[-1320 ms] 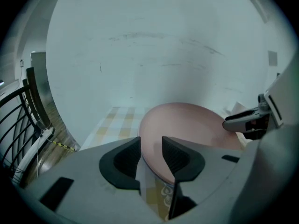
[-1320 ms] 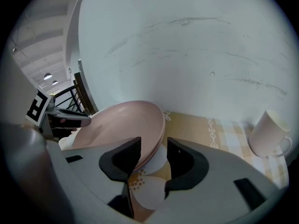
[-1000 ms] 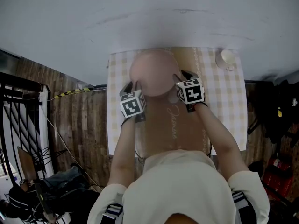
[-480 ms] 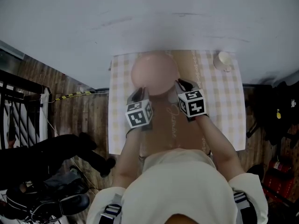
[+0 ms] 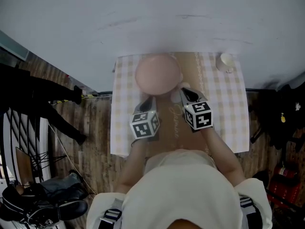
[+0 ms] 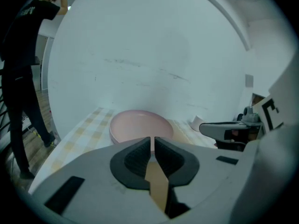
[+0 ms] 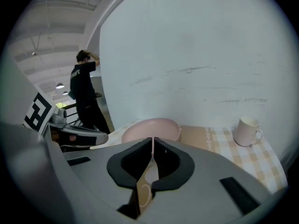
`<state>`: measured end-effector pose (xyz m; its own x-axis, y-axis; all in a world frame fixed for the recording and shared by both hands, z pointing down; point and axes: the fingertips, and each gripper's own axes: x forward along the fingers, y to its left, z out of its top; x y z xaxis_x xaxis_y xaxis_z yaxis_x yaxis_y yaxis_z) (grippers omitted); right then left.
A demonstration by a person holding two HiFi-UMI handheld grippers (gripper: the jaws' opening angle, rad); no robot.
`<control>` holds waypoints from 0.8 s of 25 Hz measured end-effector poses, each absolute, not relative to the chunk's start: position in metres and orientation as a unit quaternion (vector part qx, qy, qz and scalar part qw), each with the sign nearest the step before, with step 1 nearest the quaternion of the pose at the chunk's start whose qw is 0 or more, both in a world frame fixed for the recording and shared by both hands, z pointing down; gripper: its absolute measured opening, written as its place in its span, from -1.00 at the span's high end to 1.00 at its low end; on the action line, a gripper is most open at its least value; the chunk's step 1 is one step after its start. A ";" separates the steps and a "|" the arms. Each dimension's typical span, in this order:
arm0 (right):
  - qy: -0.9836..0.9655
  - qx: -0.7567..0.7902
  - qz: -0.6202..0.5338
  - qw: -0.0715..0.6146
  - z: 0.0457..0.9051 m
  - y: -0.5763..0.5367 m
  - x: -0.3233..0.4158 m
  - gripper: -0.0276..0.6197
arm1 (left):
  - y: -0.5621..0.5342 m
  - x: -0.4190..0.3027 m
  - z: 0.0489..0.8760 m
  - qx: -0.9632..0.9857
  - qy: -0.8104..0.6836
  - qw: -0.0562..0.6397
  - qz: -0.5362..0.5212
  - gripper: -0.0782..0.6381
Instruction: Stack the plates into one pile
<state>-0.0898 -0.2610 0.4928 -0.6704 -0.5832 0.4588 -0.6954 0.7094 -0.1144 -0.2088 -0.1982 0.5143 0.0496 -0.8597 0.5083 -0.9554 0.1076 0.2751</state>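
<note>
White wall [image 5: 152, 18] behind; checked-cloth table [image 5: 233, 113] under both claws. Pink plates [image 5: 158, 73] sit in one pile just ahead of the tips, between the two claws and clear of both. Rims line up; glossy and shallow; no stray plate visible. Judged: stacking complete, only the retreat is left. Jaws of left claw [image 6: 152, 140] have just been closing, now nearly together, nothing between; right claw [image 7: 153, 140] likewise, clenched empty. White mug [image 7: 247, 129] ahead-right of right claw.
</note>
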 end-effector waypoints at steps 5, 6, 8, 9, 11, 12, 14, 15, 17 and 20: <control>-0.904 0.353 0.144 0.193 0.488 -0.244 -0.078 0.89 | -0.184 -0.189 0.508 0.680 -0.669 0.287 0.086 0.71; -0.905 0.352 0.145 0.191 0.488 -0.240 -0.076 0.89 | -0.181 -0.186 0.508 0.683 -0.666 0.285 0.089 0.71; -0.906 0.350 0.148 0.188 0.487 -0.232 -0.072 0.89 | -0.176 -0.179 0.507 0.689 -0.660 0.283 0.095 0.71; -0.906 0.350 0.150 0.187 0.486 -0.229 -0.069 0.89 | -0.173 -0.176 0.507 0.692 -0.658 0.283 0.097 0.71; -0.905 0.351 0.152 0.184 0.486 -0.222 -0.064 0.89 | -0.167 -0.171 0.506 0.695 -0.653 0.282 0.100 0.71; -0.905 0.352 0.152 0.184 0.486 -0.219 -0.062 0.89 | -0.164 -0.168 0.506 0.697 -0.652 0.282 0.101 0.71; -0.905 0.353 0.153 0.183 0.487 -0.214 -0.058 0.89 | -0.159 -0.164 0.506 0.700 -0.648 0.282 0.103 0.71; -0.905 0.353 0.154 0.182 0.487 -0.211 -0.057 0.89 | -0.157 -0.162 0.506 0.701 -0.646 0.282 0.104 0.71; -0.905 0.353 0.155 0.180 0.487 -0.207 -0.054 0.89 | -0.152 -0.159 0.506 0.703 -0.644 0.282 0.106 0.71; -0.906 0.351 0.156 0.177 0.488 -0.200 -0.052 0.90 | -0.146 -0.155 0.506 0.706 -0.640 0.284 0.105 0.71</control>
